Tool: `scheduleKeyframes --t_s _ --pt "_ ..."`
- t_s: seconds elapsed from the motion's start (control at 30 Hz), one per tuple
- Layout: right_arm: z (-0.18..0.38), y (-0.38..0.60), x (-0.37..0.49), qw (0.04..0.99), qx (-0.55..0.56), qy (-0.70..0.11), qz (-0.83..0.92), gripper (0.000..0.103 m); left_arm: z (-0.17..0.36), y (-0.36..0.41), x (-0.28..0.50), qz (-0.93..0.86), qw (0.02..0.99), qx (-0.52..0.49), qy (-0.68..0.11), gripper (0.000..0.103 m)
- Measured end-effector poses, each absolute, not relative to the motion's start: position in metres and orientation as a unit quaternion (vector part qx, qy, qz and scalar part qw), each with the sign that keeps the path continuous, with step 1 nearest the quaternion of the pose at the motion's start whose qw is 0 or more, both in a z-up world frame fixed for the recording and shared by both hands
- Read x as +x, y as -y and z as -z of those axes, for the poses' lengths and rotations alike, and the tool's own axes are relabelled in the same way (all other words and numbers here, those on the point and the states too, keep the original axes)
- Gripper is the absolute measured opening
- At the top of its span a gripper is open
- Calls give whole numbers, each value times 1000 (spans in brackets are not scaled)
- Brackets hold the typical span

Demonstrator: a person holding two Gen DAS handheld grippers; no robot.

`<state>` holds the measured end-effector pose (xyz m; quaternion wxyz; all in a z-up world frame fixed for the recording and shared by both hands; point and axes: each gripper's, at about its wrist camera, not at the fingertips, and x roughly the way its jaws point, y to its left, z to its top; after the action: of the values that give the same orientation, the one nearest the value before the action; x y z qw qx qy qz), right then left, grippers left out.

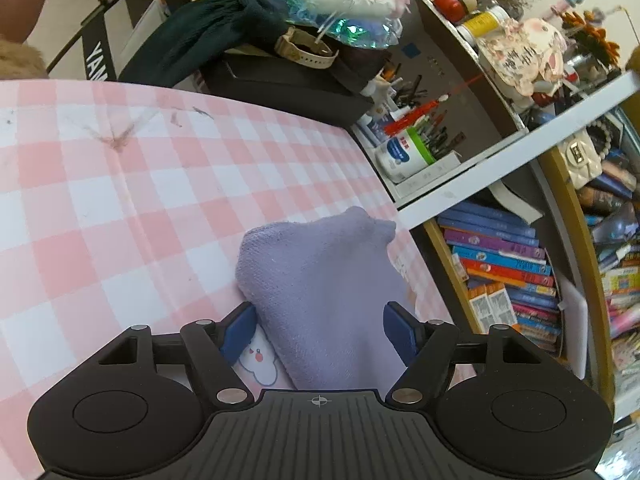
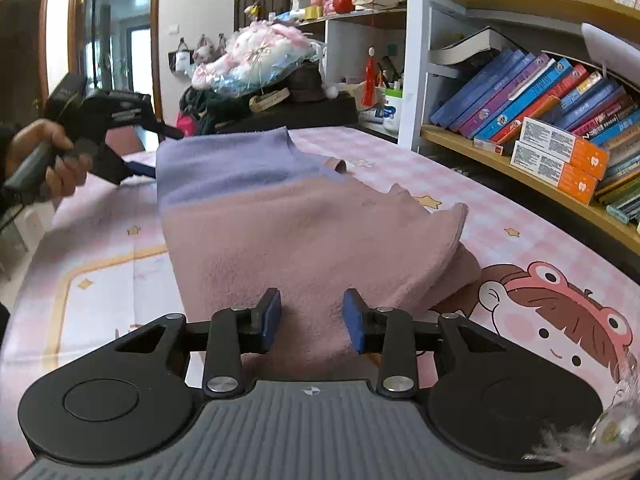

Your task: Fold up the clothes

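A two-tone garment lies folded on the pink checked tablecloth (image 2: 500, 216). Its dusty pink part (image 2: 312, 236) is nearest the right wrist camera and its lavender part (image 2: 224, 164) lies beyond. My right gripper (image 2: 312, 316) hovers low over the near pink edge, open, with cloth showing between the blue pads (image 2: 270, 316). My left gripper (image 1: 320, 328) is open wide around the lavender end (image 1: 320, 276), and neither pad presses on it. The right wrist view also shows a hand (image 2: 52, 156) holding the left gripper (image 2: 140, 168) at the lavender end's left edge.
Bookshelves (image 2: 540, 92) run along the table's right edge. A white shelf unit with pens and a jar (image 1: 408, 152) stands at the far right corner. A black case (image 1: 288, 84) piled with dark cloth, a watch and a bouquet bounds the far end.
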<state>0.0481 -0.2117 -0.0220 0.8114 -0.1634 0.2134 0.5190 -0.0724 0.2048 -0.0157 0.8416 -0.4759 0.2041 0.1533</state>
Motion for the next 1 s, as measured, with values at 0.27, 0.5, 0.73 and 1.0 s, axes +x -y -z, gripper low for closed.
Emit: scheduleKeyframes --t_s 0.27,0.5,0.73,1.0 --pt "26 203 42 808 -198 -202 -516 55 11 -195 -68 -148 859 -439 -216 80" --pt "26 204 44 804 -190 -207 -524 59 6 -189 -63 -129 862 -421 -249 80" --pt "26 204 47 802 -184 -215 -526 72 8 -190 -67 -142 849 -449 -238 72" --pt "26 213 59 801 -143 -235 -531 73 -10 -161 -62 -152 893 -353 -233 13"
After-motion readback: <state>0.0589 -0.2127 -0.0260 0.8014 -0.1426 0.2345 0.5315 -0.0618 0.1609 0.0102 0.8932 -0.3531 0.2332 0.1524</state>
